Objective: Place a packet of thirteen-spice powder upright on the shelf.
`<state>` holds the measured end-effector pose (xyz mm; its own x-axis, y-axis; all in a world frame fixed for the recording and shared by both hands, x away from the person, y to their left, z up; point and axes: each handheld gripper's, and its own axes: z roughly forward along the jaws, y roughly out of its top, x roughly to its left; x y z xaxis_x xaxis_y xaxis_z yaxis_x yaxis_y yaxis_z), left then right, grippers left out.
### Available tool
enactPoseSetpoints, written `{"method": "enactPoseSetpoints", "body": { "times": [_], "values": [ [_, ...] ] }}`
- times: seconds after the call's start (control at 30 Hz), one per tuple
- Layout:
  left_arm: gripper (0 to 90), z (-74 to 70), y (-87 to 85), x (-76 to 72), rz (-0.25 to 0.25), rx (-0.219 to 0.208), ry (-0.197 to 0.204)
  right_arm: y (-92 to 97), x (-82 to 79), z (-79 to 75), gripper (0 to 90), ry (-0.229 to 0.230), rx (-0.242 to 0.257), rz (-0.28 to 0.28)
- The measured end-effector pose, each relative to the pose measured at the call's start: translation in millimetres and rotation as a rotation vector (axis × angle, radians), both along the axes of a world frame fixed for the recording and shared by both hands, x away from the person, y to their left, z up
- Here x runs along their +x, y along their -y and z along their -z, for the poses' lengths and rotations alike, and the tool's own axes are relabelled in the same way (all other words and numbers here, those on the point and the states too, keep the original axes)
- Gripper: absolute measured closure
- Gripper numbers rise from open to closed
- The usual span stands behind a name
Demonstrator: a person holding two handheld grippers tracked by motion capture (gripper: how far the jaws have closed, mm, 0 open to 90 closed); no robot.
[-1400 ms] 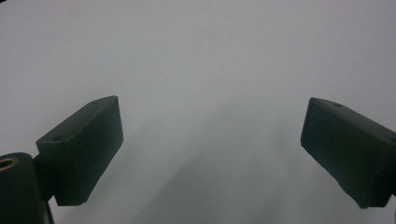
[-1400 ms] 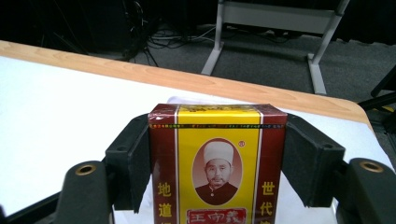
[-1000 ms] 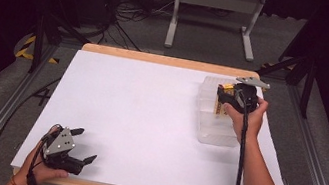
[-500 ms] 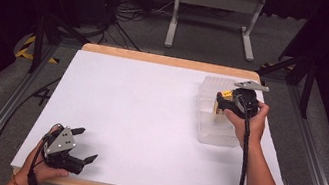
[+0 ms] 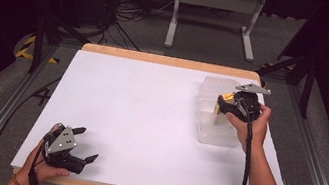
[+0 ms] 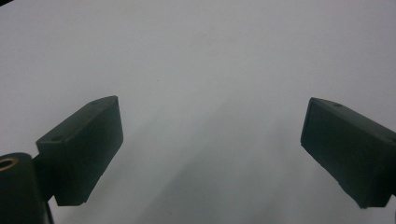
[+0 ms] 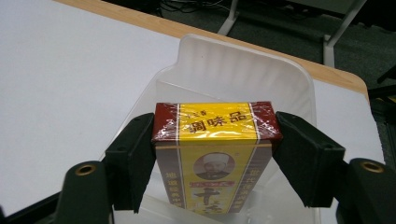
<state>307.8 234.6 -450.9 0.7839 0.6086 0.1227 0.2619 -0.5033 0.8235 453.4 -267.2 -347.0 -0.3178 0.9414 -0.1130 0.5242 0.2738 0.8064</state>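
- Dark floor with cables and a grey metal stand lies behind the counter, which is white on top with a wooden edge.
- My right hand-held gripper is closed on the box, a red and yellow packet wrapped in clear film, with one pad on each narrow side.
- I hold the box upright above the clear plastic container at the right side of the counter (in the high view, the right hand-held gripper is over its far half).
- I judge that the box is light and quite stiff, but the film looks slippery, so the narrow sides near the top are a good place to grip.
- I think too much pressure could dent the cardboard.
- The container walls are thin and may shift if the box knocks them.
- My left hand-held gripper rests at the near left corner, jaws wide apart and holding nothing, well apart from the container.
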Motion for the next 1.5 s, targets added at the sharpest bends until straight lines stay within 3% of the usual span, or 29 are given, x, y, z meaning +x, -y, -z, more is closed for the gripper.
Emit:
{"method": "enactPoseSetpoints", "body": {
  "times": [0.27, 0.73, 1.3, 1.37, 1.5],
  "values": [
    [6.4, 0.3, 0.4, -0.3, -0.002, -0.004, -0.005, 6.9, -5.5, 3.0, 31.4, -0.002, 0.008, 0.010],
    [6.4, -0.5, 0.3, 0.0, -0.002, 0.001, 0.003, 13.2, -16.5, 3.2, 26.2, 0.000, -0.008, -0.025],
    [6.2, -1.5, 2.4, 4.0, 0.007, -0.003, 0.009, 17.8, -52.0, -0.4, 19.9, 0.052, -0.084, -0.107],
    [6.1, -1.4, 3.2, 4.4, 0.006, -0.005, 0.006, 17.1, -59.7, -0.9, 19.7, 0.068, -0.116, -0.118],
    [6.1, -1.5, 4.1, 5.9, 0.009, -0.007, 0.006, 17.7, -69.4, -1.6, 19.3, 0.081, -0.132, -0.133]
  ]
}}
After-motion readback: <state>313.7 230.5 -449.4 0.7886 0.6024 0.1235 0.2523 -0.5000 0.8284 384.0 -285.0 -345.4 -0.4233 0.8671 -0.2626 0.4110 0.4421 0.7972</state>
